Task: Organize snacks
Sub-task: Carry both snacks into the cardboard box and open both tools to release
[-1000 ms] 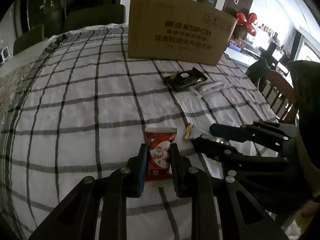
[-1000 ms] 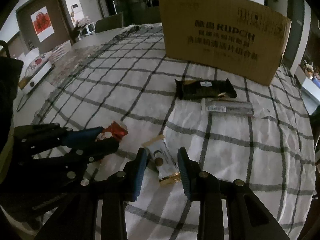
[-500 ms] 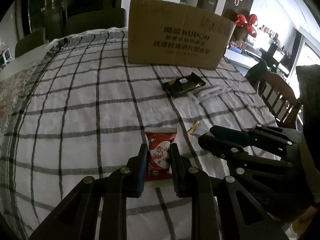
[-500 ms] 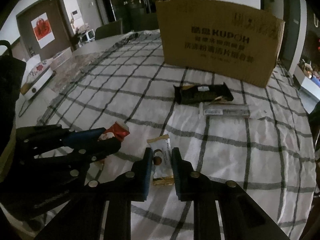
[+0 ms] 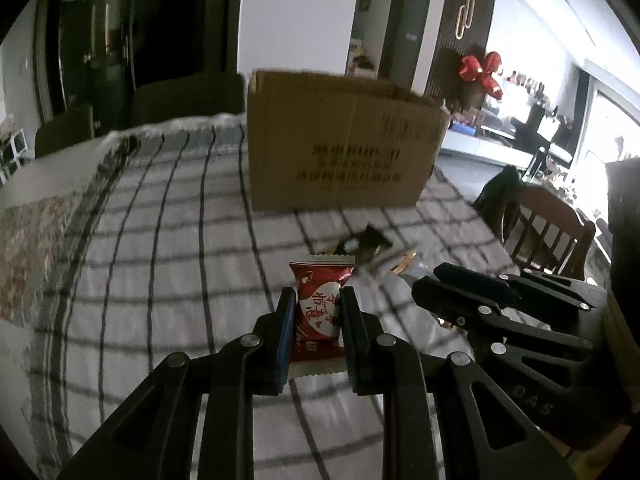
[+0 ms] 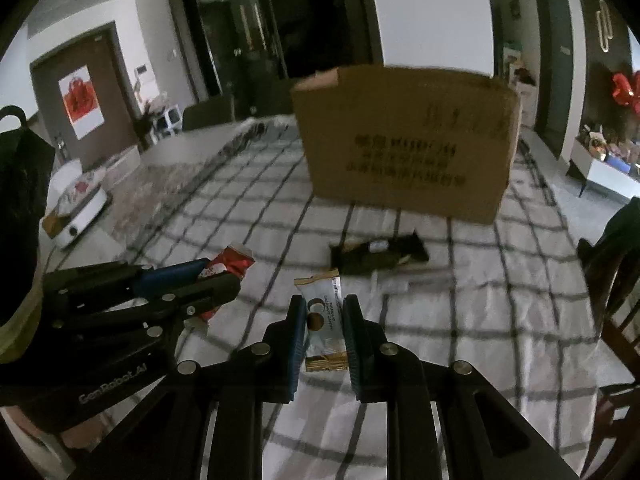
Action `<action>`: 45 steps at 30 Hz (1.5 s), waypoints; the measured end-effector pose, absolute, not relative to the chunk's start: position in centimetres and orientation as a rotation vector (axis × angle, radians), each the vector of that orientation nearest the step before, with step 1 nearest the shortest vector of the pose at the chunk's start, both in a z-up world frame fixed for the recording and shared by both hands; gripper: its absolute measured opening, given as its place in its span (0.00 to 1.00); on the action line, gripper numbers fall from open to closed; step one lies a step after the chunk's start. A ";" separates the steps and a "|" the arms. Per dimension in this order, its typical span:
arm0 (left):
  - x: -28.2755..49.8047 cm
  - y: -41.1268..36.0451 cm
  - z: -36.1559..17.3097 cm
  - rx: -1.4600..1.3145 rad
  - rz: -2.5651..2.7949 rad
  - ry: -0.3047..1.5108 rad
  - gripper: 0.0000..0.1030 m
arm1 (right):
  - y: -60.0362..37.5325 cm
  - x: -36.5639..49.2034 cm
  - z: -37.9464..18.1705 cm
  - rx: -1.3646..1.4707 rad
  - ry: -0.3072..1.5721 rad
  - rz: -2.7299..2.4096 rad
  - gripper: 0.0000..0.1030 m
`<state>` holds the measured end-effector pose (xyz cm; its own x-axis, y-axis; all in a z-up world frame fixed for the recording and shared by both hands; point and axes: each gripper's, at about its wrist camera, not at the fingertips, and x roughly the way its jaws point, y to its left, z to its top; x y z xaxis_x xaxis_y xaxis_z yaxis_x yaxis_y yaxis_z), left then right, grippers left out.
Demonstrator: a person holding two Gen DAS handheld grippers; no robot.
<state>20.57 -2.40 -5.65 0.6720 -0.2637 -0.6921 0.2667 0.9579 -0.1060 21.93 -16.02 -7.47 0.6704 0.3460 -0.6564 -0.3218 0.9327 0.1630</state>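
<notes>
Both tools have just lifted off the surface (image 5: 160, 280). The left tool (image 5: 318, 316) squeezes a red snack (image 5: 318, 308). The right tool (image 6: 325, 320) just closed and squeezes a white snack (image 6: 325, 316). Next, probably the far box (image 6: 404, 140).

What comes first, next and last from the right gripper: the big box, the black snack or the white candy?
1. White candy, between the right gripper's fingers.
2. Black snack, lying ahead on the checked cloth.
3. Big box, standing behind it.
</notes>
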 end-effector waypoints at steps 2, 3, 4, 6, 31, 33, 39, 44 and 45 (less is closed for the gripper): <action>21.2 -2.5 -4.6 0.008 -0.301 0.751 0.22 | -16.3 22.3 -6.6 0.040 0.723 0.363 0.20; 21.6 -2.6 -4.0 0.012 -0.305 0.734 0.22 | -16.5 22.5 -6.2 0.042 0.711 0.355 0.20; 21.9 -2.6 -3.6 0.015 -0.306 0.723 0.22 | -16.7 22.7 -5.7 0.044 0.699 0.348 0.20; 22.5 -2.7 -2.8 0.021 -0.307 0.699 0.22 | -16.9 23.3 -4.8 0.047 0.672 0.334 0.20; 36.3 -6.5 3.2 0.107 -0.359 0.561 0.22 | -20.2 34.4 2.7 0.035 0.475 0.217 0.20; 37.4 -6.9 3.1 0.112 -0.365 0.562 0.22 | -20.4 35.2 2.6 0.031 0.477 0.211 0.20; 40.8 -7.3 2.1 0.085 -0.376 0.606 0.22 | -20.8 37.7 1.8 0.032 0.495 0.194 0.20; 41.7 -7.2 1.7 0.082 -0.356 0.599 0.47 | -20.9 38.8 1.2 0.027 0.514 0.172 0.22; 41.5 -7.1 1.8 0.083 -0.344 0.585 0.48 | -21.1 38.9 1.2 0.028 0.513 0.169 0.25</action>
<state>41.50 -7.08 1.80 0.7786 -0.2944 -0.5542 0.3413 0.9397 -0.0197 38.88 -21.05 1.17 0.8578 0.1679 -0.4858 -0.1541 0.9857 0.0686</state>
